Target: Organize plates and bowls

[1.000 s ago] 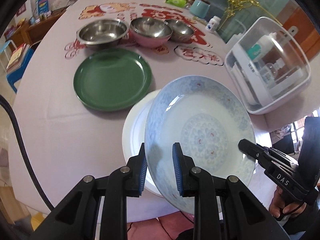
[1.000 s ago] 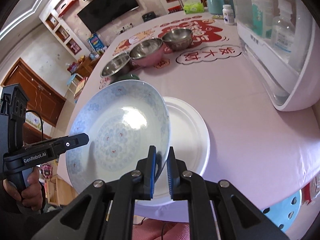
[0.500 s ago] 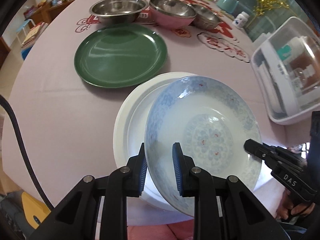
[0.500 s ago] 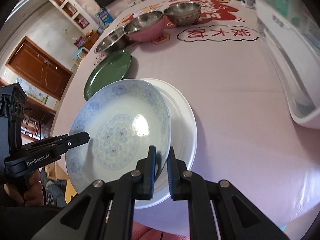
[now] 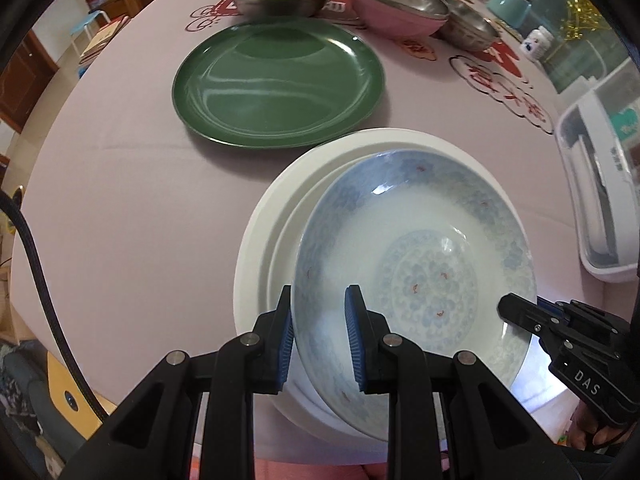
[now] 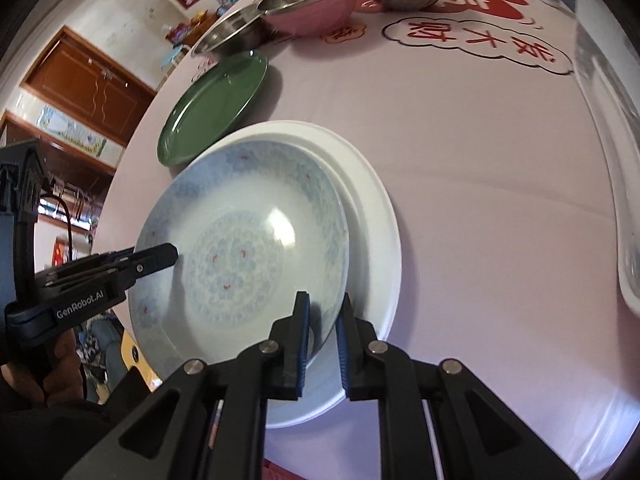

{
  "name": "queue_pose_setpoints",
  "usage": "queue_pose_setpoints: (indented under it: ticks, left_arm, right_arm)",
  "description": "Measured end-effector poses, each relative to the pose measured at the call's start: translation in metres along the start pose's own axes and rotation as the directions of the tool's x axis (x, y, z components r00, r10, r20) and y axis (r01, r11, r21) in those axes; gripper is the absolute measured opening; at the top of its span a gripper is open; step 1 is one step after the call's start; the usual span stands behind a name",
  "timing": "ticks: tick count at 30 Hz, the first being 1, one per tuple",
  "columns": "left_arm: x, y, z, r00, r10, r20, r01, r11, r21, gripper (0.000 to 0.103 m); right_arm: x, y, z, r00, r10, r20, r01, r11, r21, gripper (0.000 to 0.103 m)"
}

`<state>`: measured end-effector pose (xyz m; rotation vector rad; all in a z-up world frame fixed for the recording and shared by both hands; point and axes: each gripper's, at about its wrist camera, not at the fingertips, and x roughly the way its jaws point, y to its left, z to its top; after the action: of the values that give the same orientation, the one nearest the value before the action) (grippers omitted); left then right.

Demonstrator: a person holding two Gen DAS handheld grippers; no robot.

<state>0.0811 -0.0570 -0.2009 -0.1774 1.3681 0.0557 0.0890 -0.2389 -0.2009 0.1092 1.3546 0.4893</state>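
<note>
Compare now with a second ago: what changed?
The blue-patterned porcelain bowl, gripped at opposite rims by both tongs, left and right, came down onto the white plate. The green plate and steel bowls stayed put.

The blue-patterned bowl (image 5: 416,264) hides much of the white plate (image 5: 264,240); the container (image 5: 600,184) is cut off.
</note>
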Motion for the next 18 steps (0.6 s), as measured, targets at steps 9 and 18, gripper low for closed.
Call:
queue_pose_setpoints:
  ticks: [9,18]
  left_arm:
    - [0.004,0.001,0.005,1.0,0.028,-0.002,-0.028,0.999,-0.041,0.026]
    - [-0.006,0.0,0.002,0.999,0.024,0.04,-0.022,0.999,-0.048,0.033]
  right_arm:
    - [0.002,0.01,0.006,0.999,-0.037,-0.02,0.034,0.989,-0.141,0.015]
    - [-0.003,0.004,0.006,1.0,-0.007,-0.019,0.004,0.984,-0.175,0.016]
